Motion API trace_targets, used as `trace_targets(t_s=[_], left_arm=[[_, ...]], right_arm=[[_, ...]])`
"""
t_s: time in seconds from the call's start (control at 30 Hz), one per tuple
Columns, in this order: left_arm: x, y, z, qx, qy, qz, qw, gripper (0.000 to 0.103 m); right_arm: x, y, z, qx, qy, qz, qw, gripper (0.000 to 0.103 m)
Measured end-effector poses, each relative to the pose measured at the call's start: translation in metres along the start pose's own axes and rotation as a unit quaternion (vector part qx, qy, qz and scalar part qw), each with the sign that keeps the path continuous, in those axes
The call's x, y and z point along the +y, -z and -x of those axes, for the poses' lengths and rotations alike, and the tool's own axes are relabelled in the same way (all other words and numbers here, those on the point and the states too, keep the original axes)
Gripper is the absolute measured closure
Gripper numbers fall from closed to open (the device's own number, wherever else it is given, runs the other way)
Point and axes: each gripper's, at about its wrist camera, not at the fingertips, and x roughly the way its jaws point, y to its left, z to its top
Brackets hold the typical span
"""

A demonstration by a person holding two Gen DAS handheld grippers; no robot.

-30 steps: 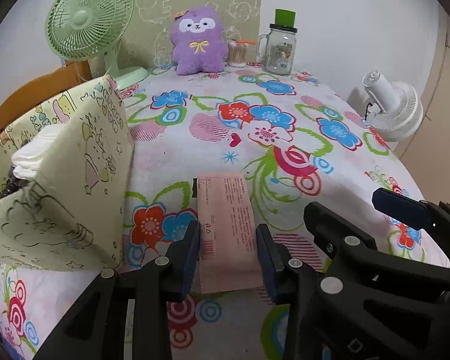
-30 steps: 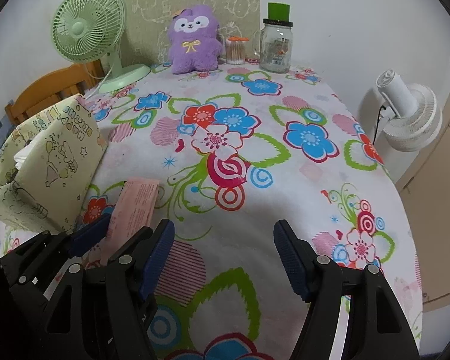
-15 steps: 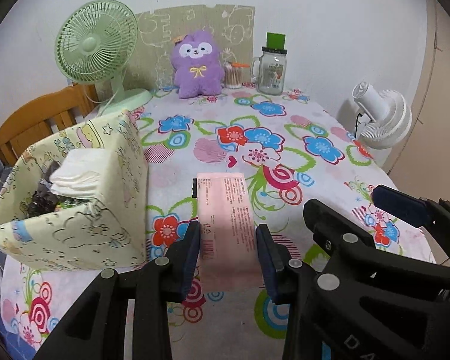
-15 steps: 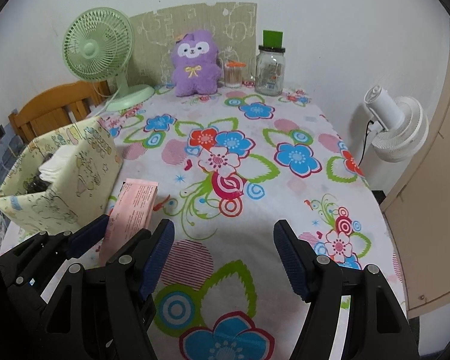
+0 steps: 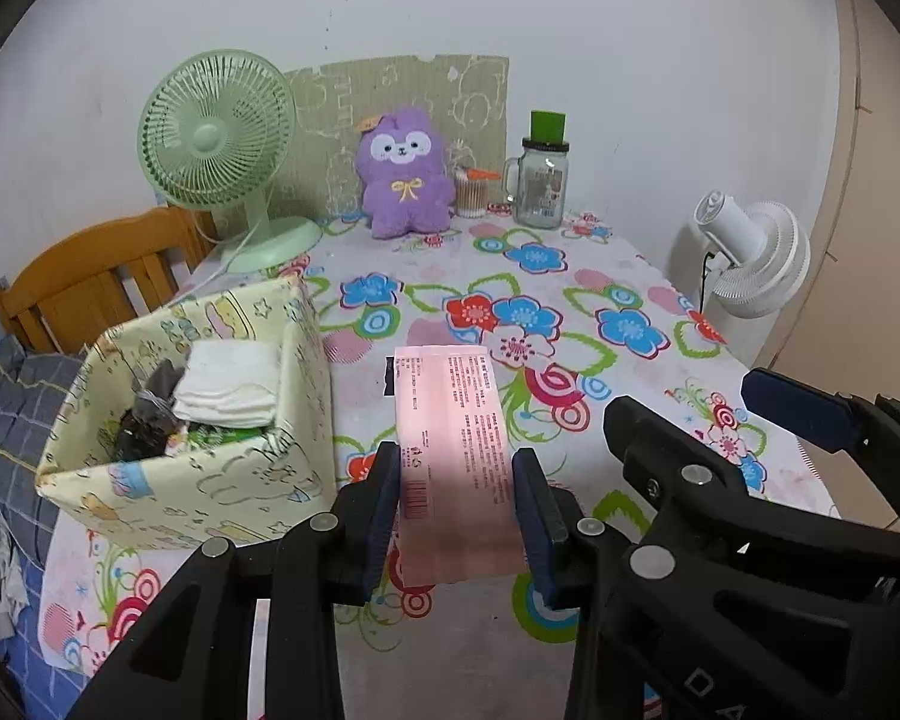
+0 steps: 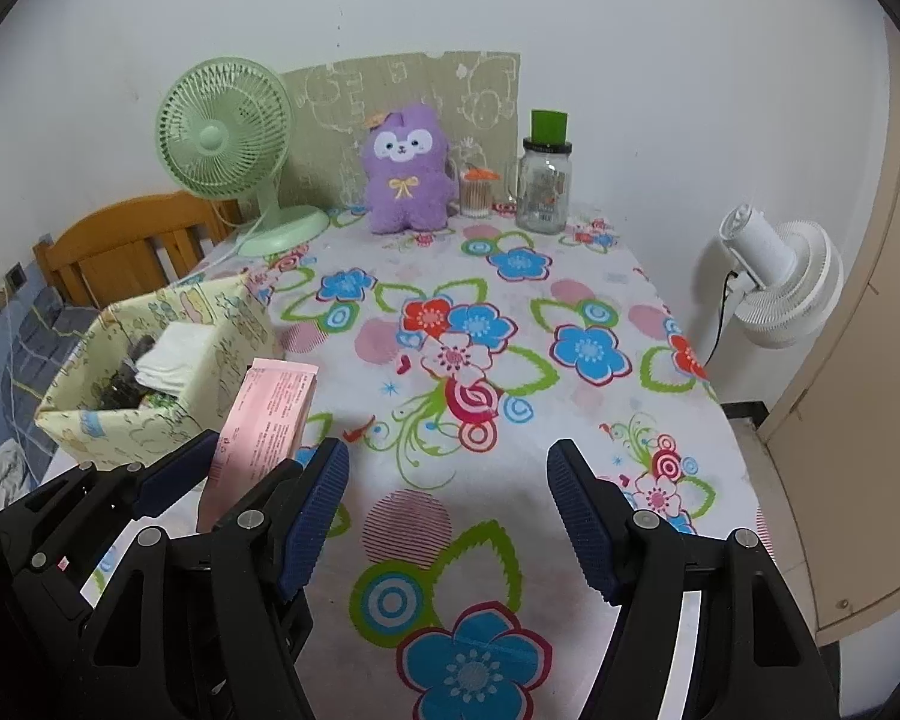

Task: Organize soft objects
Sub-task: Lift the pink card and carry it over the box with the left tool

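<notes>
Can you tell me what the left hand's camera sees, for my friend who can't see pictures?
The left tongs hold a pink packet above a flowery tablecloth. A yellow cartoon box with folded white cloths sits left of it, and a purple plush toy and a green fan stand by the wall.

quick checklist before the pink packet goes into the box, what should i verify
1. Left gripper shut on the pink packet: ok, pads press both of its long edges.
2. Packet clear of the tablecloth: ok, it hangs in the air in the right wrist view.
3. Patterned box open on top: ok.
4. Room in the box: cannot tell; folded white cloth and dark items fill much of it.
5. Right gripper free: ok, open and holding nothing.
6. Purple plush out of the path: ok, it sits at the far edge.
</notes>
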Motion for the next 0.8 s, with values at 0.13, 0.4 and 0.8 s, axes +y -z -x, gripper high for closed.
trace_targets(t_s=[0.13,0.4,0.8], left_arm=[[0.002,-0.005,0.013,-0.009,-0.002,-0.007,0.9999,0.065],[0.011,-0.015,0.025,-0.018,0.0,-0.014,0.9997,0.065],[0.049,-0.028,0.023,-0.02,-0.013,-0.006,0.9997,0.065]], right_arm=[[0.003,-0.005,0.011,-0.004,-0.002,-0.006,1.0,0.031],[0.016,-0.017,0.023,-0.014,0.0,0.0,1.0,0.031],[0.053,-0.038,0.013,-0.017,-0.012,0.014,1.0,0.031]])
